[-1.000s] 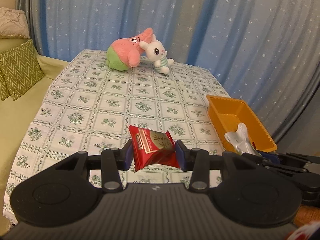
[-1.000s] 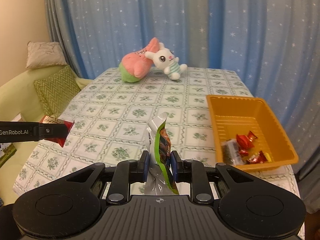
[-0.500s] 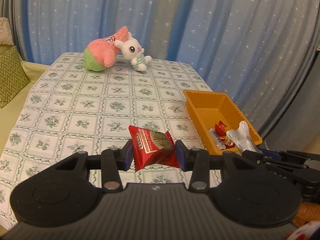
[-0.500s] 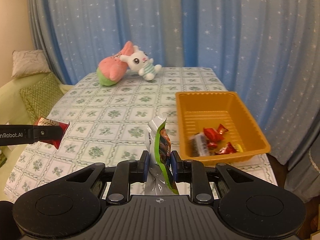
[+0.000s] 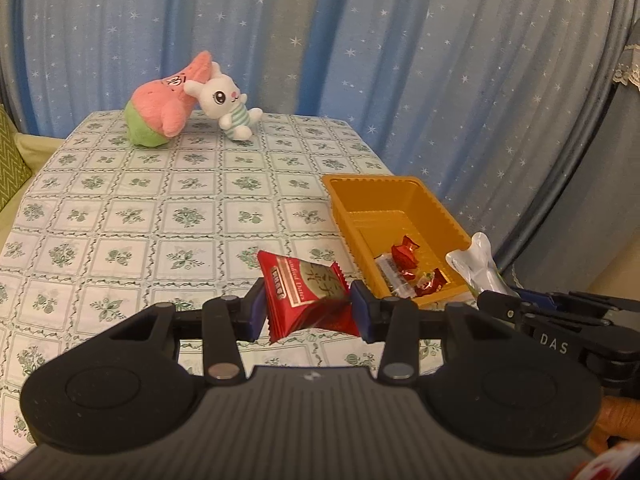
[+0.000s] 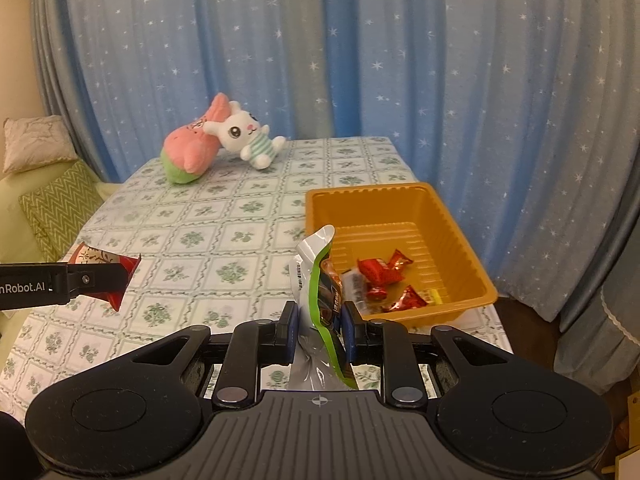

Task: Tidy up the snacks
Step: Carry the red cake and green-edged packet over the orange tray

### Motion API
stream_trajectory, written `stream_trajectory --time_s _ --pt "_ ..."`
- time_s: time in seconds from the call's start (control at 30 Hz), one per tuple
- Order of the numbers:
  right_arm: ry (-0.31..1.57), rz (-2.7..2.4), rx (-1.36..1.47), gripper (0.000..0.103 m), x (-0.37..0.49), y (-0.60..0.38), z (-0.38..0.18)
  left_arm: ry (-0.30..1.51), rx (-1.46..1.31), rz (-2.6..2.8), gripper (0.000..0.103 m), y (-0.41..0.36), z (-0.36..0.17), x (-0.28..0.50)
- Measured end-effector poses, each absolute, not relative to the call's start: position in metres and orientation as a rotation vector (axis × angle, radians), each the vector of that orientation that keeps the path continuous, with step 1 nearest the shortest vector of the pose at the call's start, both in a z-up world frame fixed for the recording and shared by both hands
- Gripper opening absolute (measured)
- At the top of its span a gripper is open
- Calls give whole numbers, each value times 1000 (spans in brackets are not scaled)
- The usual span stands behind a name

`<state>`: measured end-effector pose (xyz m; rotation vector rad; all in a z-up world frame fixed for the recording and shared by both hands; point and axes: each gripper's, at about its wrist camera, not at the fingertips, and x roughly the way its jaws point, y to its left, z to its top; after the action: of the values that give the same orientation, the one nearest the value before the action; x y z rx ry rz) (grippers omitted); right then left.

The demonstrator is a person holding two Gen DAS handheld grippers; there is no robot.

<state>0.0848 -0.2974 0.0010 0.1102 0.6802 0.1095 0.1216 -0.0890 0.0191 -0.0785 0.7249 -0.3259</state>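
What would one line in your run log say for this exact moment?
left gripper: shut on red date packet | right gripper: shut on green-and-silver pouch | orange tray: holds wrapped candies | both packets not yet in tray

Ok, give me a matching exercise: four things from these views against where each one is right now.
Things:
1. red date packet
2. green-edged silver pouch
3. red-wrapped candies
4. white bunny plush

Places:
A. far end of the table
B. in the right gripper
C. in the orange tray
D. in the left gripper

Pairs: 1-D, 2-B, 3-C, 4-A
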Motion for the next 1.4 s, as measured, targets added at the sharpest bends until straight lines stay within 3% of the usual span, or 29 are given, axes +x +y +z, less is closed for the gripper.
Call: stream_trajectory --time_s 1.4 --pt "716 38 144 23 175 -392 -29 776 12 -470 40 -214 -22 223"
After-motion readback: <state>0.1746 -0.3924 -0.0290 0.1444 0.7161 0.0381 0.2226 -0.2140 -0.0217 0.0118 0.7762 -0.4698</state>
